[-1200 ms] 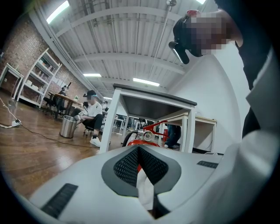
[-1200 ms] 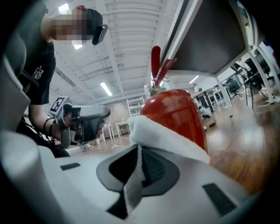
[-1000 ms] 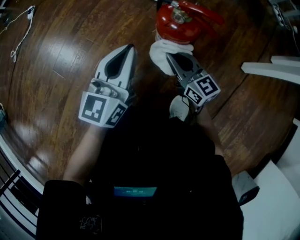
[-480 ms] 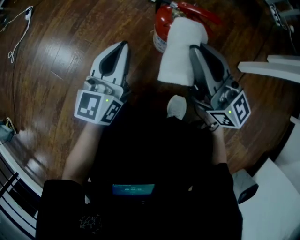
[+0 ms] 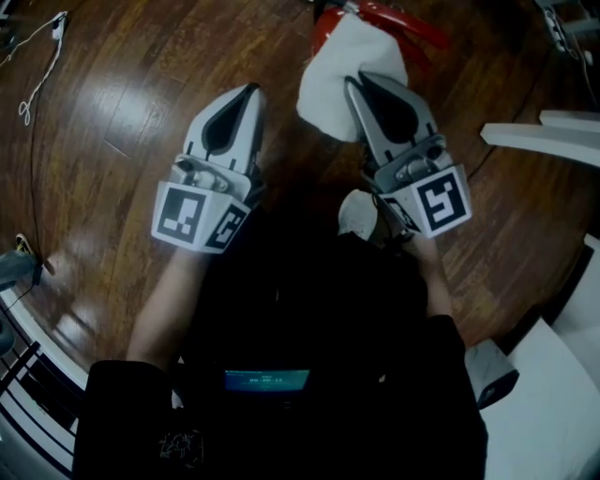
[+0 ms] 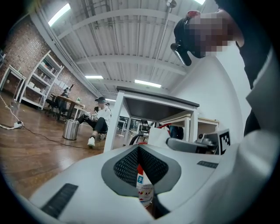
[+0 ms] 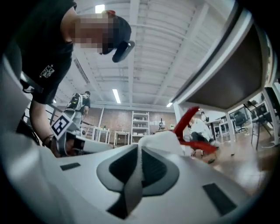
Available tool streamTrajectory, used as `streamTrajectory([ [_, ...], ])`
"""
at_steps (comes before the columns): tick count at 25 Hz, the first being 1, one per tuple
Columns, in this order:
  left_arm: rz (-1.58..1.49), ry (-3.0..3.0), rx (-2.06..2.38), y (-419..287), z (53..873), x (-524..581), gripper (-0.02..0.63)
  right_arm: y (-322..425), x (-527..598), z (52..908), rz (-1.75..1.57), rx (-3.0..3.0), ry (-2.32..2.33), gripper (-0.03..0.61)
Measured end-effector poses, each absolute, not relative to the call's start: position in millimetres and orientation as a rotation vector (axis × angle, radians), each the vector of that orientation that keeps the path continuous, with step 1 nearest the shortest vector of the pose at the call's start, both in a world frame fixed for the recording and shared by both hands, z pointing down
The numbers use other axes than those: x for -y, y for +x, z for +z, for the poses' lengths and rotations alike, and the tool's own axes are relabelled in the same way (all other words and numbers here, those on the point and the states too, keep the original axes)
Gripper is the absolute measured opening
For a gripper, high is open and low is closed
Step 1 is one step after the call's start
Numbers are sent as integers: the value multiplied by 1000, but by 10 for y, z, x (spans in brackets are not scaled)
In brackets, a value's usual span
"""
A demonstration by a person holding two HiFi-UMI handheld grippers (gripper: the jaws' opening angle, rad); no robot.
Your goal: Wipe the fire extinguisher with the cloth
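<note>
A red fire extinguisher (image 5: 394,21) stands on the wood floor at the top of the head view, mostly hidden under a white cloth (image 5: 342,75). My right gripper (image 5: 356,86) is shut on the cloth, which drapes over the extinguisher's top. In the right gripper view the cloth (image 7: 162,142) runs between the jaws, with the red handle (image 7: 188,122) just beyond. My left gripper (image 5: 248,92) hovers left of the extinguisher, jaws together and nothing in them. In the left gripper view, the extinguisher's labelled body (image 6: 143,186) shows through the jaw gap.
A white table leg or frame (image 5: 539,141) lies at the right and a white cable (image 5: 37,66) runs over the floor at the upper left. A white table (image 6: 153,98) and a seated person (image 6: 98,120) show in the left gripper view.
My right gripper, with the cloth, rose from the extinguisher's side and now sits over its top, shifted slightly left. The left gripper has barely moved.
</note>
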State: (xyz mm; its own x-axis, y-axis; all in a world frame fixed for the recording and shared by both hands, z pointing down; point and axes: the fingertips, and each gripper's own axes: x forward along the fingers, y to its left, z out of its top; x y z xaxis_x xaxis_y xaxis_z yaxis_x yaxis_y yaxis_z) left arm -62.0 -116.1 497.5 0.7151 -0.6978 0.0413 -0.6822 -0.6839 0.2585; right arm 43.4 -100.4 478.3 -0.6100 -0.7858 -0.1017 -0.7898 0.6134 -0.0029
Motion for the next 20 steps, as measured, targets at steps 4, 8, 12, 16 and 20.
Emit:
streamTrajectory([
  [4,-82,2668,1097,-644,4979,1185,2,315,1034,5221,-45,-2813,-1357,37],
  [8,-79,2663,1102,-658,5001,1190,2,213,1041,5705,-107,-2916,-1375,37],
  [12,-80,2663,1095,-658,5009,1200,2,226,1062,6186,-246,-2957,-1422,37],
  [16,-79,2662,1101,-677,5004,1198,2,254,1038,6489,-368,-2966,-1426,37],
  [20,-87,2664,1101,-688,4980,1199,2,306,919,6252,-399,-2913,-1371,37],
])
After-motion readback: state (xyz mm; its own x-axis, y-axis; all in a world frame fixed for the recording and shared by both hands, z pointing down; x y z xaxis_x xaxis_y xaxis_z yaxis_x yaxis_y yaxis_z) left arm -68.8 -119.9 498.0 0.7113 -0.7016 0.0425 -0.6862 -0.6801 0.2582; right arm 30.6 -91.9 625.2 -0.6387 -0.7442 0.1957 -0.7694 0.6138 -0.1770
